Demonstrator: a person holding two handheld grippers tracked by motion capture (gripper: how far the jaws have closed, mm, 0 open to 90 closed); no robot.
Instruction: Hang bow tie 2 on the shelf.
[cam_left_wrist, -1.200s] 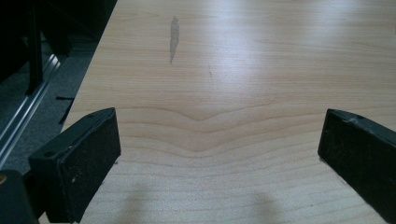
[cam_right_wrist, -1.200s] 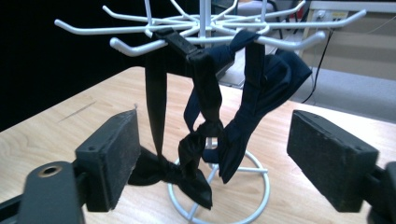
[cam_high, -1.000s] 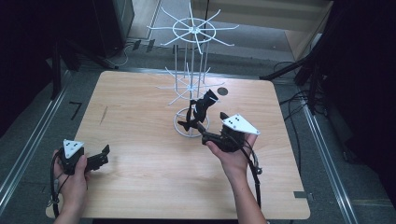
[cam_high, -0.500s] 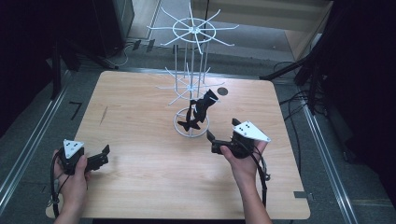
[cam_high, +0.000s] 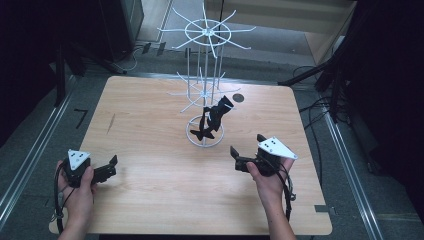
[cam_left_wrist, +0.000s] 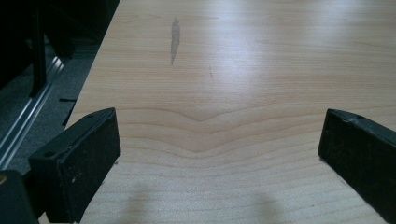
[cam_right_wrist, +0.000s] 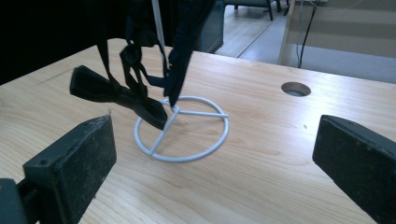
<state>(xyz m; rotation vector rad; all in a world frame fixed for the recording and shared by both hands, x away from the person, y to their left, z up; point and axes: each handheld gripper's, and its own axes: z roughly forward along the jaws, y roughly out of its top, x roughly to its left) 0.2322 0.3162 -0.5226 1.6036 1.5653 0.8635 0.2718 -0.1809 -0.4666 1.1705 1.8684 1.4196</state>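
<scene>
The black strap item (cam_high: 212, 120) is seen hung on a lower arm of the white wire rack (cam_high: 204, 90), dangling over the rack's ring base. It is judged light, limp and non-fragile; hold is best taken at its thick lower end. The right gripper (cam_high: 245, 152), just beside the base, has just been opened wide, nothing between the jaws. The left gripper (cam_high: 111, 167), well apart from the rack, is also wide open and empty. Open table (cam_high: 150, 200) surrounds the rack

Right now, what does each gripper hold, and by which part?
Nothing: the left gripper and right gripper are both open and empty; the black strap hangs on the white rack.
</scene>
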